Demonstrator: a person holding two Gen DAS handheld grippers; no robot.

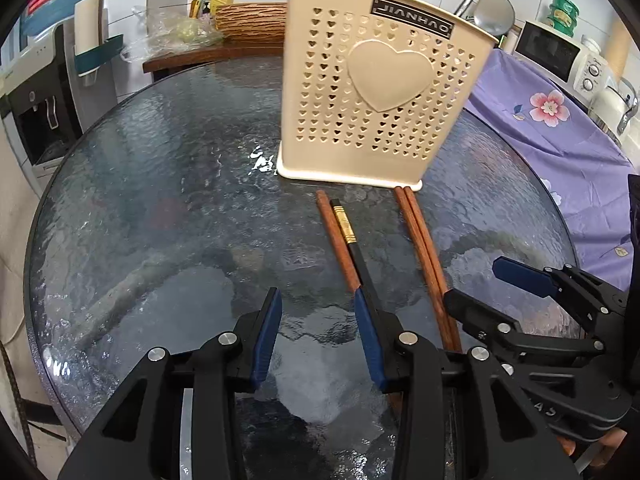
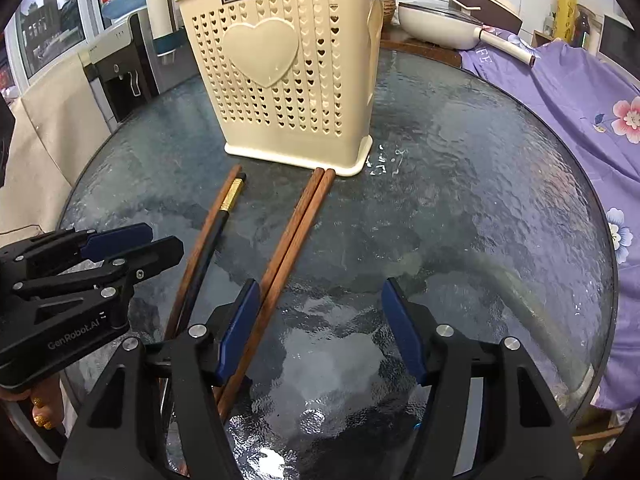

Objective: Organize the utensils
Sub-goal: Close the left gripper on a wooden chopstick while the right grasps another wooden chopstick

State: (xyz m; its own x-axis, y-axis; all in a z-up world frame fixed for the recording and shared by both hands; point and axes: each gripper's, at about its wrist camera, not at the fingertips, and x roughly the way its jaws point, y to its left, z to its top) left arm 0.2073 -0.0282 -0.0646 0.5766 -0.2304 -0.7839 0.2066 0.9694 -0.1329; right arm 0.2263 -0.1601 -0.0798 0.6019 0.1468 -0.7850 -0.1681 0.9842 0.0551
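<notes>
We see a round glass table [image 1: 160,200] bearing a cream holder [image 1: 372,92]; chopsticks [image 1: 424,248] lie before it; both our grippers, left [image 1: 318,320] and right [image 2: 320,312], gape empty.

Cream heart-perforated utensil holder [image 1: 376,92] upright, two brown chopstick pairs [image 1: 424,248] and black gold-banded chopstick [image 1: 352,236] lying before it

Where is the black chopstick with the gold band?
The black chopstick lies on the glass table beside a brown chopstick, in front of the cream holder, left of the brown pair in the right wrist view.
</notes>
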